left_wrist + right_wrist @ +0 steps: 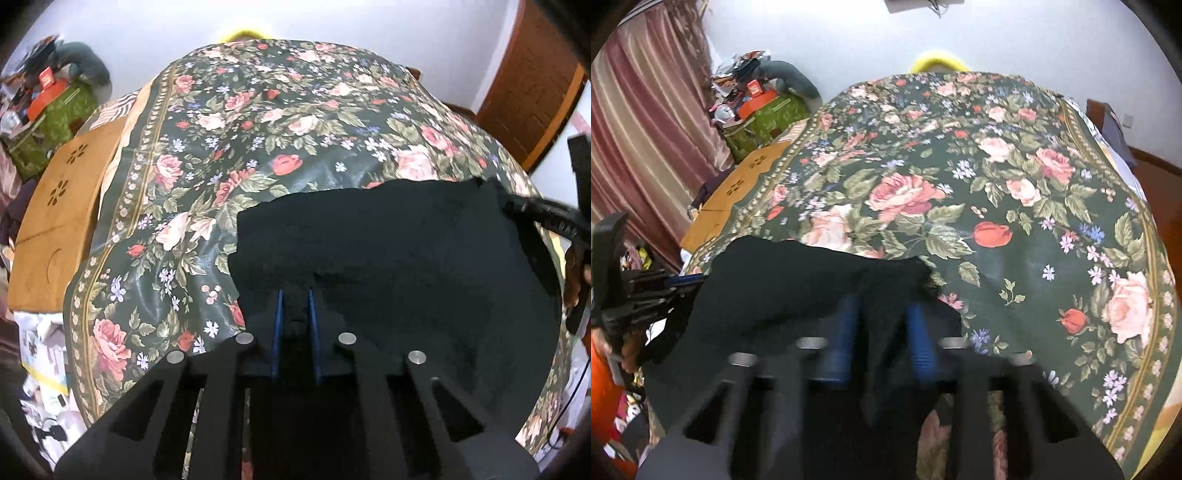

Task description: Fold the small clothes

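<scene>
While both claws pinch the black garment [399, 251], left gripper [295, 295] and right gripper [882, 306] nearly closed on its near edge, it lies on the floral tablecloth [258, 122]; carry both corners evenly toward the cloth's far side.

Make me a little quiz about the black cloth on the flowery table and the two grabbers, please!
1. True or false: the dark black garment lies on a plain white tablecloth.
2. Which grippers pinch the garment? A) only the left gripper B) only the right gripper C) both
3. Fill in: the pads on the gripper fingers are coloured ____.

Key
1. False: the dark green tablecloth is printed with pink and red roses.
2. C: each gripper is shut on a part of the garment.
3. Blue.
</scene>
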`<state>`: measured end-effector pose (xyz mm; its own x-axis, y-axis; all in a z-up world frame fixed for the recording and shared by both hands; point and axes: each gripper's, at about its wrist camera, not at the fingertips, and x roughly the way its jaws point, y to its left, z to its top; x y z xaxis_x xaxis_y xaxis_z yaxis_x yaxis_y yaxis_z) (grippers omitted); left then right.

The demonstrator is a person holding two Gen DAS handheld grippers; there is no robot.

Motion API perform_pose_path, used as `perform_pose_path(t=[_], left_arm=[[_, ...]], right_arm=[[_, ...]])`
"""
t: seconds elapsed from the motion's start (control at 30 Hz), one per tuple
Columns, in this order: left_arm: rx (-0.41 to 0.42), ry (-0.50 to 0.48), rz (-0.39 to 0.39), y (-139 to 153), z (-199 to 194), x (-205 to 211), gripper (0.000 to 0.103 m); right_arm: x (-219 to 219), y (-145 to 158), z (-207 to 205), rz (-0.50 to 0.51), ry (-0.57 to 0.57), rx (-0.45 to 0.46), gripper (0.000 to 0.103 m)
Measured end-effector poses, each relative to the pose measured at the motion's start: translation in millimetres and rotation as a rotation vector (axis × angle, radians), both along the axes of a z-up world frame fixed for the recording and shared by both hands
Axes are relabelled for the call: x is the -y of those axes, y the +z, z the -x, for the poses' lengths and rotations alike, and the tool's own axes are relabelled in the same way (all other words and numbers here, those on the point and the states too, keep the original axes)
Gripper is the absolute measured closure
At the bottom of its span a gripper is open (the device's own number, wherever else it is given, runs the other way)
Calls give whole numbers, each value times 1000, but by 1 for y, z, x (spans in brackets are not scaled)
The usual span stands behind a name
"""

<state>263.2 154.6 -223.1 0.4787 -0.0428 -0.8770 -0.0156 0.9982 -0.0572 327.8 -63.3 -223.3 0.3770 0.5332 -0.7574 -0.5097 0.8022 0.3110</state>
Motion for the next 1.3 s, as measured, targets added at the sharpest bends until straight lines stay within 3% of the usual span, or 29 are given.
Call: perform_pose_path(t=[0.17, 0.37, 0.43, 0.47, 0.57, 0.63, 0.7, 0.8, 0.93, 0.97, 1.03, 1.07, 1.17, 1.3], left_arm=[[-2, 60, 13, -9, 0, -7, 90], [19, 67, -30, 7, 5, -3, 86], [48, 68, -45, 21, 11, -2, 86], [61, 63, -47, 27, 14, -1, 86], [106, 34, -33, 47, 22, 8, 72], [143, 8, -31, 56, 26, 19, 61], [157, -27, -20, 60, 26, 31, 59], [132, -66, 11, 53, 19, 48, 55], [41, -77, -43, 19, 6, 62, 55], [17, -74, -59, 10, 4, 61, 54], [36, -63, -50, 4, 8, 54, 40], [39, -54, -48, 3, 10, 49, 39], [29, -24, -10, -1, 16, 29, 39], [24, 32, -46, -4, 28, 9, 39]], right_arm=[[-2, -17, 3, 79, 10, 8, 97], [-6, 7, 18, 179, 39, 73, 94], [-4, 23, 29, 198, 36, 122, 85], [-2, 30, 34, 183, 39, 143, 76], [-2, 49, 49, 104, 64, 171, 57], [-11, 56, 57, 65, 104, 165, 54], [-26, 55, 63, 35, 152, 132, 53], [-47, 43, 68, 16, 218, 70, 50], [-66, 12, 66, 86, 250, -10, 43], [-65, 5, 66, 92, 251, -10, 41], [-56, 1, 65, 72, 240, 3, 37], [-50, 1, 63, 63, 230, 1, 37], [-32, -2, 61, 53, 195, 4, 37], [-14, -3, 64, 81, 149, 22, 37]])
